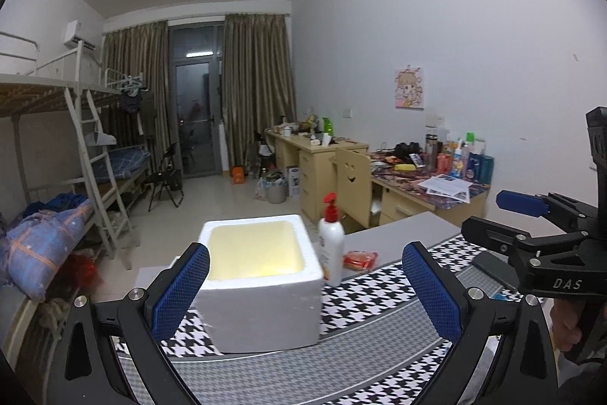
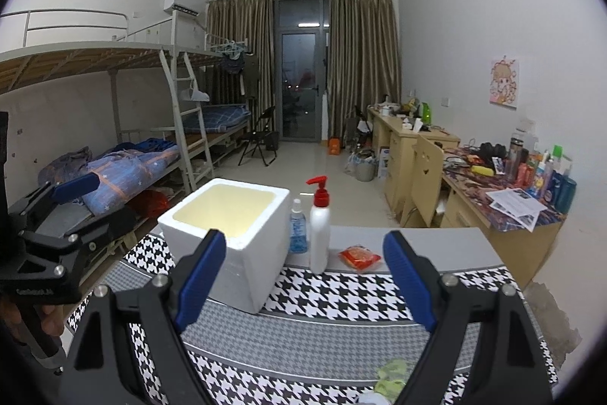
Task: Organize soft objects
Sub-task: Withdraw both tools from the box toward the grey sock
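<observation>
A white foam box [image 1: 261, 310] [image 2: 250, 283] with a pale yellow, empty-looking inside stands on a houndstooth cloth [image 1: 364, 295] [image 2: 341, 298]. My left gripper [image 1: 305, 272] is open just before the box, with nothing between its blue pads. My right gripper [image 2: 304, 253] is open too, facing the box's right side and a white pump bottle [image 2: 319, 234]. A crumpled yellow-green soft item [image 2: 392, 376] lies on the cloth under the right gripper's right finger. A red packet [image 1: 360, 260] [image 2: 359, 257] lies behind on the grey table. Each gripper shows in the other's view: right gripper [image 1: 489, 219], left gripper [image 2: 87, 211].
The white pump bottle [image 1: 331, 245] with a red top stands right of the box, and a small blue spray bottle [image 2: 297, 230] stands behind it. The grey table [image 2: 417, 245] ends just beyond. Bunk beds [image 2: 114, 158] stand left, cluttered desks [image 2: 493, 192] right.
</observation>
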`<state>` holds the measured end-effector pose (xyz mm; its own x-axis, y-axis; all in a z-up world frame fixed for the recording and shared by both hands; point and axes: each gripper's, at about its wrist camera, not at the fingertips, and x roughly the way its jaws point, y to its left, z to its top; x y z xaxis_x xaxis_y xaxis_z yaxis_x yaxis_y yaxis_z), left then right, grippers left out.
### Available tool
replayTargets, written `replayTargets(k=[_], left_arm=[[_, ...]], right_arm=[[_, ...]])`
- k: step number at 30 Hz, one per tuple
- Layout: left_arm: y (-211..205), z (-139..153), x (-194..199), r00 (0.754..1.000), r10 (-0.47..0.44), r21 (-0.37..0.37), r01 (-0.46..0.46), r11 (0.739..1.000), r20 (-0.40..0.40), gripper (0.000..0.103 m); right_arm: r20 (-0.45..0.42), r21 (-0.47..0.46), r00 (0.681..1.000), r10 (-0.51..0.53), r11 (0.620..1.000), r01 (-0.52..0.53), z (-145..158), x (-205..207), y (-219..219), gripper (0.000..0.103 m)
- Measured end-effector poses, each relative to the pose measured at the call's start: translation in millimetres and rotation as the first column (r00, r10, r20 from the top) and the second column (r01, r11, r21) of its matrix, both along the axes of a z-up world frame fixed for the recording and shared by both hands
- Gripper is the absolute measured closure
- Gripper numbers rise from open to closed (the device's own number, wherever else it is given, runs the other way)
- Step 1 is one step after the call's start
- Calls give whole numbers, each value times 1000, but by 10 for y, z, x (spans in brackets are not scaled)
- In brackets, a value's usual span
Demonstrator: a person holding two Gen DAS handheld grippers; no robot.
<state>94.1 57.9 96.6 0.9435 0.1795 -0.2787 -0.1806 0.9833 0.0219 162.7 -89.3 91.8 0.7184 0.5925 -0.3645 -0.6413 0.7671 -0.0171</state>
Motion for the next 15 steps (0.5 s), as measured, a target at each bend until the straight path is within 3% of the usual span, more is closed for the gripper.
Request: replayTargets(k=[15], left_arm=[[-438, -136, -99, 990, -143, 3, 143, 990, 0, 1]], right_arm=[[1, 26, 993, -119, 993, 119, -59, -61, -507, 15]])
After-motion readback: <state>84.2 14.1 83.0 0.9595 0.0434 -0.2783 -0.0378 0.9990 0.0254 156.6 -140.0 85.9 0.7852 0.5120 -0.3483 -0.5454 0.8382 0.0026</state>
